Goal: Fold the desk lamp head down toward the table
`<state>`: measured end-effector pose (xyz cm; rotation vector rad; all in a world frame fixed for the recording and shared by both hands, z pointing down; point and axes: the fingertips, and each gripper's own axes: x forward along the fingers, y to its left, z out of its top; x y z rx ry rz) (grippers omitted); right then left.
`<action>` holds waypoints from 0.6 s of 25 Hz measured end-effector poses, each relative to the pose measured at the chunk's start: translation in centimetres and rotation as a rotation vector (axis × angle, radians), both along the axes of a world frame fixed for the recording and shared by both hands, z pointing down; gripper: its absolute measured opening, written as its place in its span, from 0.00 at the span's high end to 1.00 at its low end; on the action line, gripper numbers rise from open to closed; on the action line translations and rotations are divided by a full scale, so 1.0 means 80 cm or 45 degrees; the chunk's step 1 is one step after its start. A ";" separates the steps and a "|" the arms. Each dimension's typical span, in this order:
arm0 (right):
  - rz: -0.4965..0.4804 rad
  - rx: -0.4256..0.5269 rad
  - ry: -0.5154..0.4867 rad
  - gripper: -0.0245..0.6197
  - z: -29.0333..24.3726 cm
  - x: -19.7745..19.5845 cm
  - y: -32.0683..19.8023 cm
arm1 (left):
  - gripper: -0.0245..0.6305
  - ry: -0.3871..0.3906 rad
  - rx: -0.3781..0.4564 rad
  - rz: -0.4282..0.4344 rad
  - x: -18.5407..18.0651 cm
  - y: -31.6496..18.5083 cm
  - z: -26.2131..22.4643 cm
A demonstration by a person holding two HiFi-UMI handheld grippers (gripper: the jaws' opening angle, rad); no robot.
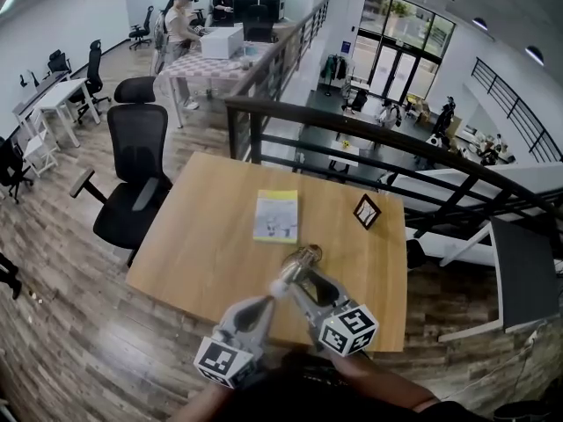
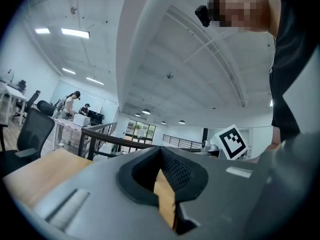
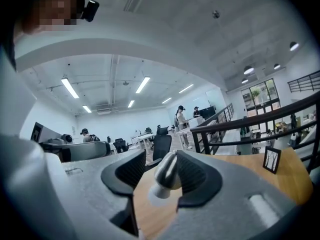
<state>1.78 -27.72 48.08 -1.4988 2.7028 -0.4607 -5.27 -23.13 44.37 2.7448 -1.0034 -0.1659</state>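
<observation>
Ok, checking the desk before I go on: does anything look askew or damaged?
Nothing looks damaged or spilled. The frame stands upright but turned diagonal to the table edges; the booklet lies flat. The lamp sits between the open jaws of the right gripper.

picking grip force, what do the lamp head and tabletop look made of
Lamp head: likely polished metal, silvery with bright reflections, on a white, perhaps plastic, neck. Tabletop: wood or wood-look laminate, matte light grain.
</observation>
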 end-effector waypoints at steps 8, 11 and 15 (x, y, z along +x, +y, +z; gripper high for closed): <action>-0.086 -0.069 0.026 0.62 0.021 0.001 -0.041 | 0.96 -0.003 -0.042 -0.054 0.006 -0.033 0.017; -0.139 -0.088 0.016 0.62 0.025 -0.008 -0.047 | 0.96 0.002 -0.039 -0.082 0.005 -0.042 0.028; -0.183 -0.070 0.018 0.62 0.025 -0.011 -0.046 | 0.96 -0.003 -0.076 -0.093 0.005 -0.045 0.030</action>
